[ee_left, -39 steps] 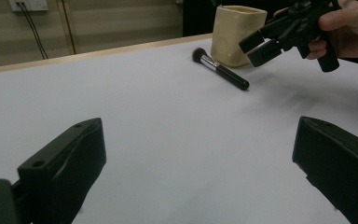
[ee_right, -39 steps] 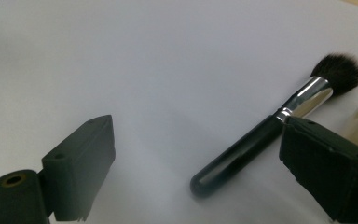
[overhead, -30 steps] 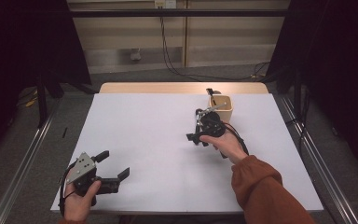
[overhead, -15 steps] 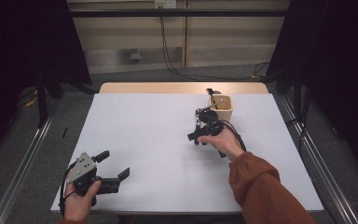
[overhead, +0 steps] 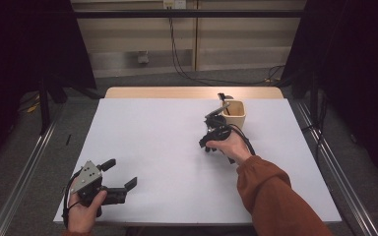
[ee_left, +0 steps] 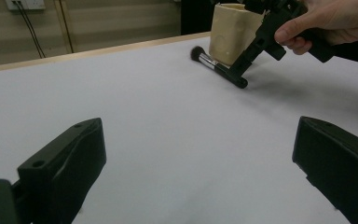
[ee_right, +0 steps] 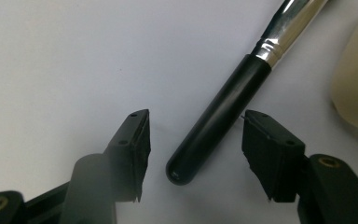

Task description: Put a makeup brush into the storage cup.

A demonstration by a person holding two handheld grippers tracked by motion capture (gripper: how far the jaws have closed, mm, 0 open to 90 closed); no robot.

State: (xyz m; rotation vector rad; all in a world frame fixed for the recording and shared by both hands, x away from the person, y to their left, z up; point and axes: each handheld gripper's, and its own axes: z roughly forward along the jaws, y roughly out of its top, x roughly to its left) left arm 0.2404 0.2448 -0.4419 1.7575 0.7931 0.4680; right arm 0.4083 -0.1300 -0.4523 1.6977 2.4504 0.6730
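A make-up brush [ee_right: 223, 112] with a black handle and silver ferrule lies on the white table [overhead: 152, 137], against a beige cup [overhead: 235, 115]. In the left gripper view the brush [ee_left: 216, 65] lies in front of the cup [ee_left: 230, 30]. My right gripper [ee_right: 196, 119] points down over the handle's end, one jaw on each side. Its jaws have just been closing, with gaps still showing between the pads and the handle. From above, the right gripper [overhead: 210, 123] sits left of the cup. My left gripper [overhead: 120, 173] rests open near the front left corner, nothing between its fingers [ee_left: 74, 154].
The table's wooden far edge [overhead: 192, 92] runs behind the cup. Metal rails [overhead: 29, 162] flank the table on both sides. Cables [overhead: 182, 54] hang down the back wall.
The right hand has edged slightly toward the cup over the brush. The left hand and its gripper have stayed put.
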